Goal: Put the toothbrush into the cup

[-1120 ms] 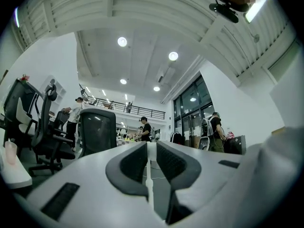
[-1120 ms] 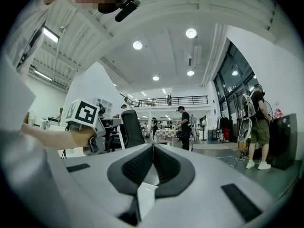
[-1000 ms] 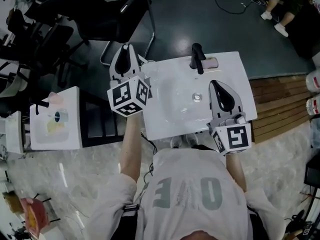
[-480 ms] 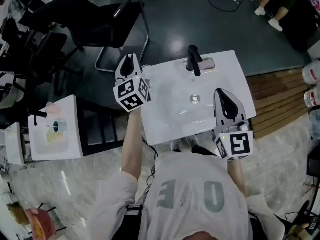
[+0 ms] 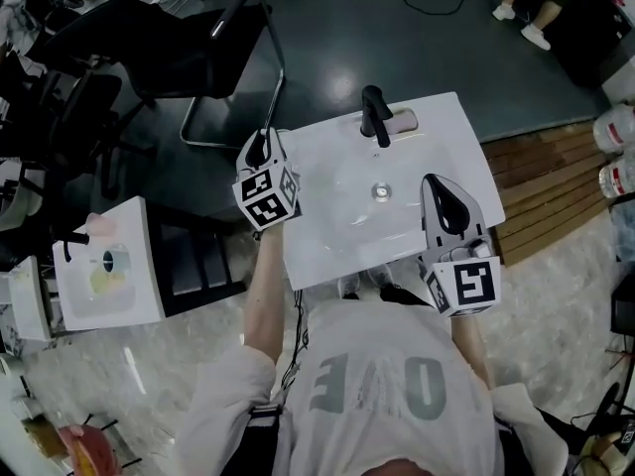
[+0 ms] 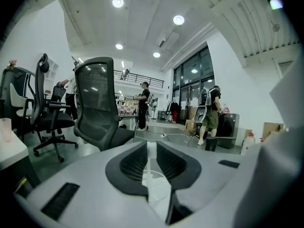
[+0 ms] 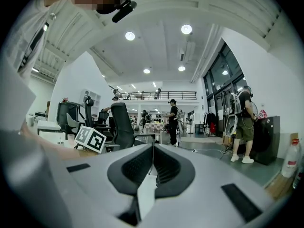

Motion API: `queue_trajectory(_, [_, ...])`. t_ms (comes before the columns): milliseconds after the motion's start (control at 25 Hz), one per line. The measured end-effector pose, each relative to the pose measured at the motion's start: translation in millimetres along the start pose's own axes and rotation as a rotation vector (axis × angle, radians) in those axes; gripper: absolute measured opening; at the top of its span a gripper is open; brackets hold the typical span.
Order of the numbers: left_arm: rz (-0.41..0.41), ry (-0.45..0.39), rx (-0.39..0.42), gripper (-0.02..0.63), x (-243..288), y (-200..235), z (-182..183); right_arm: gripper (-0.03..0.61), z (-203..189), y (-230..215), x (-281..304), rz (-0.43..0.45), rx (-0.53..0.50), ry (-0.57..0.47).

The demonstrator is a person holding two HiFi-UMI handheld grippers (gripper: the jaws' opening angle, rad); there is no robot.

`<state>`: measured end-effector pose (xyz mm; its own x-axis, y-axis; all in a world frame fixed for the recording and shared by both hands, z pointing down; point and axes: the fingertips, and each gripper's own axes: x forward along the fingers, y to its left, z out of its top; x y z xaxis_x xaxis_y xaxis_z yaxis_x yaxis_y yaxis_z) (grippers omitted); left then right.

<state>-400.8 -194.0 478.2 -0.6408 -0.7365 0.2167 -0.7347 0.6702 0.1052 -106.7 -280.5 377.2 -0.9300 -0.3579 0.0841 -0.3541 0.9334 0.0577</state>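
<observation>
left gripper (image 5: 260,147) at left edge of sink (image 5: 466,157), jaws a sliver apart, white strip in the gap, can't tell if clamped, right gripper (image 5: 437,191) over sink's right side, jaws together, empty, pinkish cup (image 5: 403,122) just beside tap (image 5: 374,117), toothbrush not made out

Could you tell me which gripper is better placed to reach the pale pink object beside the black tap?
Right. The right gripper looks nearer the pale pink object; the black tap stands between it and the left gripper.

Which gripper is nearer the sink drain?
Right. The right gripper sits just right of the drain; the left gripper is at the left edge of the sink.
</observation>
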Motion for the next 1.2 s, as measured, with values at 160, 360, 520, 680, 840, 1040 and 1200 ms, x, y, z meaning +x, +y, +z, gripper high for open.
queue_trajectory(160, [0.002,0.019,0.011,0.075,3,2,-8,0.031,-3,5,2,0.008,0.000,0.007])
queue_trajectory(360, [0.003,0.025,0.020,0.075,7,1,-9,0.031,-3,6,6,0.008,-0.005,0.014])
queue_trajectory(520, [0.002,0.028,0.019,0.075,12,4,-10,0.031,-5,9,9,0.018,-0.005,0.016])
queue_trajectory(680, [0.006,0.007,0.028,0.077,12,5,-4,0.031,-6,10,10,0.021,-0.006,0.015])
queue_trajectory(840, [0.014,-0.020,0.037,0.078,14,5,5,0.031,-6,11,10,0.027,-0.009,0.019])
queue_trajectory(1040, [0.013,-0.052,0.038,0.078,12,2,20,0.031,-3,7,9,0.017,-0.008,0.013])
queue_trajectory(1200, [0.003,-0.101,0.042,0.078,8,-4,40,0.031,-3,6,10,0.020,-0.010,0.005])
